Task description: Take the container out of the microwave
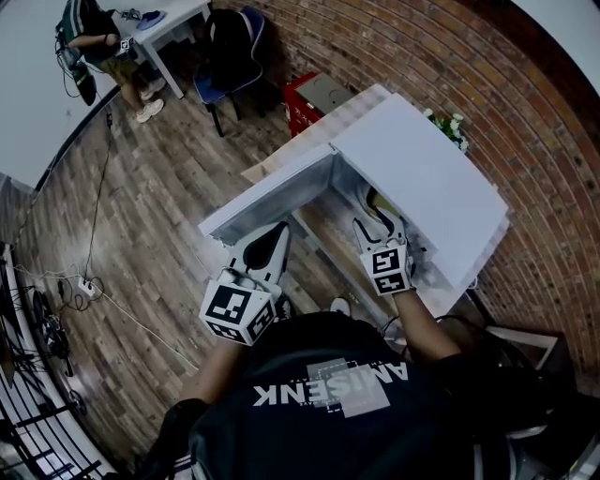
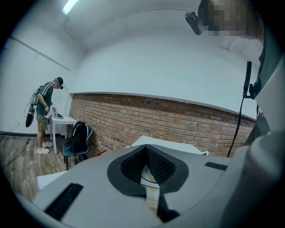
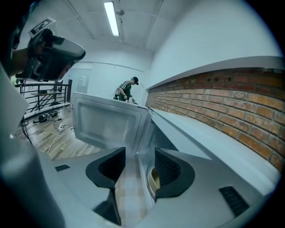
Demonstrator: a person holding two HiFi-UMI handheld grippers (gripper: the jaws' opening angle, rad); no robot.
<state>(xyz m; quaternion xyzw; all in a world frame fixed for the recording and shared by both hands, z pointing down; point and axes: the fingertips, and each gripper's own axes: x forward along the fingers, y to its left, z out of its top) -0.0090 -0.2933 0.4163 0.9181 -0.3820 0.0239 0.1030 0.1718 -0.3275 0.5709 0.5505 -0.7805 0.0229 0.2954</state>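
Observation:
The white microwave (image 1: 422, 178) stands against the brick wall with its door (image 1: 272, 192) swung open to the left. Inside the cavity sits a yellowish container (image 1: 378, 201), mostly hidden. My right gripper (image 1: 380, 225) is at the cavity mouth and open. In the right gripper view its jaws (image 3: 138, 156) straddle the microwave's front edge, the right one beside the container (image 3: 154, 178), and the door (image 3: 104, 124) stands ahead. My left gripper (image 1: 278, 234) hangs just below the open door. Its fingertips meet (image 2: 145, 149) with nothing between them.
A person stands at a white table (image 1: 173, 23) far across the wooden floor. Close by are a chair with a black backpack (image 1: 230, 52) and a red crate (image 1: 305, 98). Flowers (image 1: 450, 127) sit behind the microwave. Cables (image 1: 89, 286) trail along the floor at left.

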